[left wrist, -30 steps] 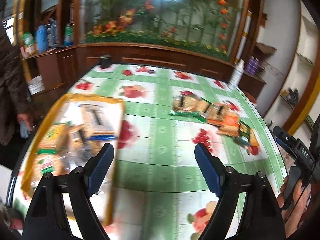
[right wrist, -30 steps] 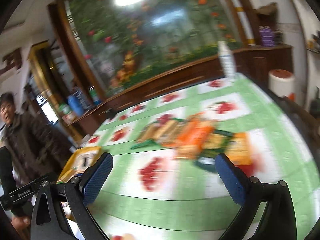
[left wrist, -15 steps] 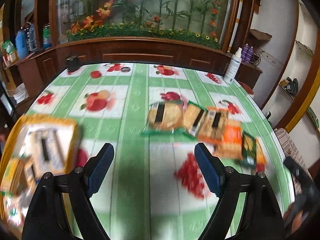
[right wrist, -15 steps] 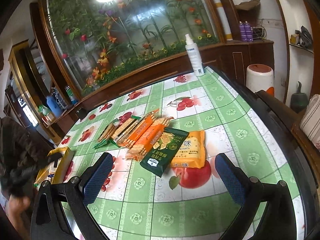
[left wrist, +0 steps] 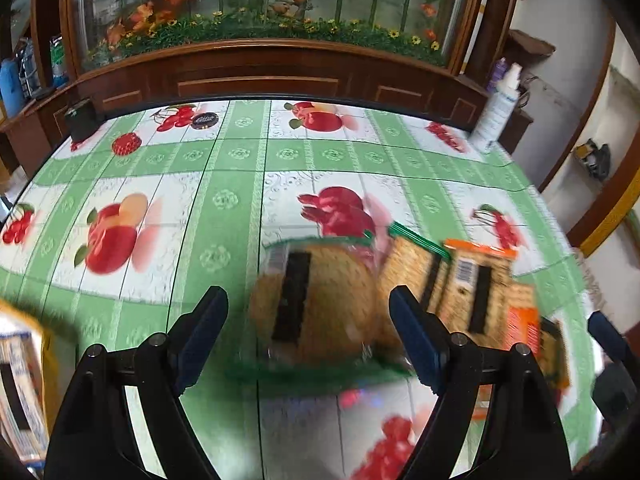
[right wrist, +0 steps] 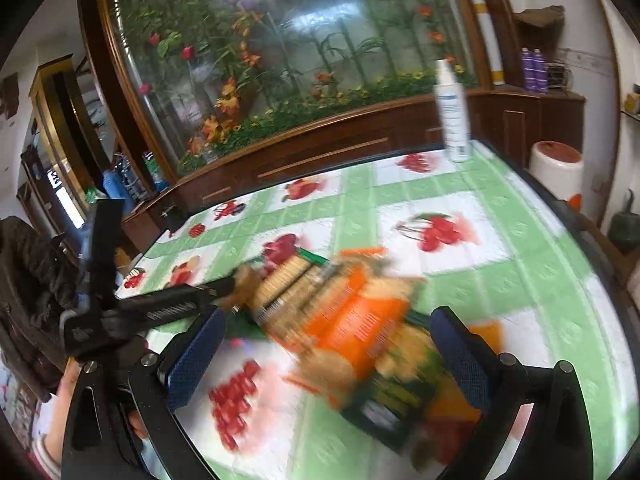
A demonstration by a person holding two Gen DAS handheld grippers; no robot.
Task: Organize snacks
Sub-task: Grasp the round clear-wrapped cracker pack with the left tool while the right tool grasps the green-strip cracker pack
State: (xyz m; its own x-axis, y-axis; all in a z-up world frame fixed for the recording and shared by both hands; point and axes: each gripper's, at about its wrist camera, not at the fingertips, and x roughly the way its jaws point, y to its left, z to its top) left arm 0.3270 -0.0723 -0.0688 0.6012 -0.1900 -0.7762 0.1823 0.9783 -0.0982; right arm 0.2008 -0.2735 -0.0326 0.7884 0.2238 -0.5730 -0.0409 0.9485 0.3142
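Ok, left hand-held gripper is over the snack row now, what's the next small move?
Probably lower the left hand-held gripper onto the round cracker pack. Its jaws are open and empty, and that pack lies between them at the row's near end, still on the tablecloth.

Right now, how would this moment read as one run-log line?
phase: approaching snacks | left gripper: open, over round cracker pack, no contact | right gripper: open, over orange pack | tablecloth

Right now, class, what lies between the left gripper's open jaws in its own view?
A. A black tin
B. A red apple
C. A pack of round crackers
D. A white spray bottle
C: the pack of round crackers lies on the tablecloth between the left gripper's open jaws, untouched.
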